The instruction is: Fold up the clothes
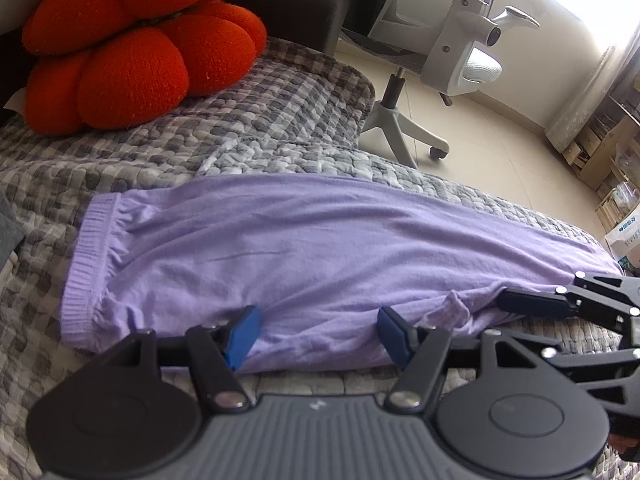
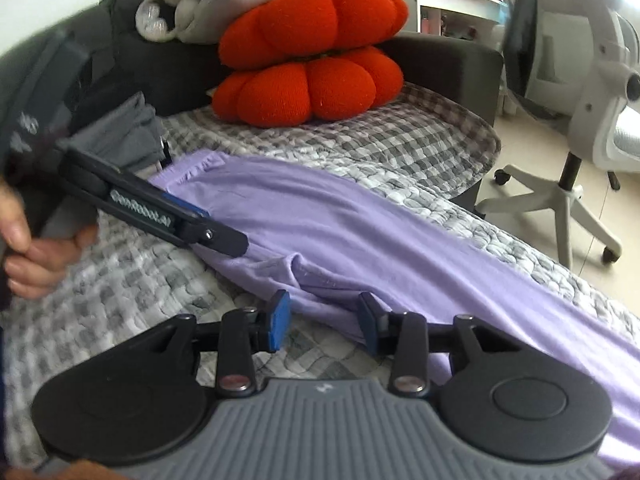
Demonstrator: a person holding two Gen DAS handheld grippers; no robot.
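Two hand-held grippers work the near edge of a pair of lilac trousers (image 1: 312, 240) spread lengthwise on a grey checked quilt (image 1: 248, 120). The left gripper (image 1: 316, 330) stands wide open, its blue pads either side of the hem-line of cloth nearest the onlooker, holding nothing. The right gripper (image 2: 324, 320) is likewise parted, though less widely, straddling a raised ridge of the same fabric where the garment creases near its crotch seam; no cloth is pinched between its pads. A person's hand (image 2: 28, 248) grips the handle of the left tool at the frame's left edge.

The trousers lie flat in a long band, ribbed cuff (image 1: 86, 268) toward the left, the rest running off to the right. They appear to be doubled leg over leg, though whether a lengthwise fold has been made or the garment simply lies that way cannot be settled from here. Judged from the poses, the step in hand is taking hold of the near edge; both tools would need to close on the fabric, catching every layer, before any lift. Beyond, two orange pumpkin cushions (image 2: 312, 52) sit stacked at the quilt's far end, a white office chair (image 1: 448, 40) standing on the floor alongside.
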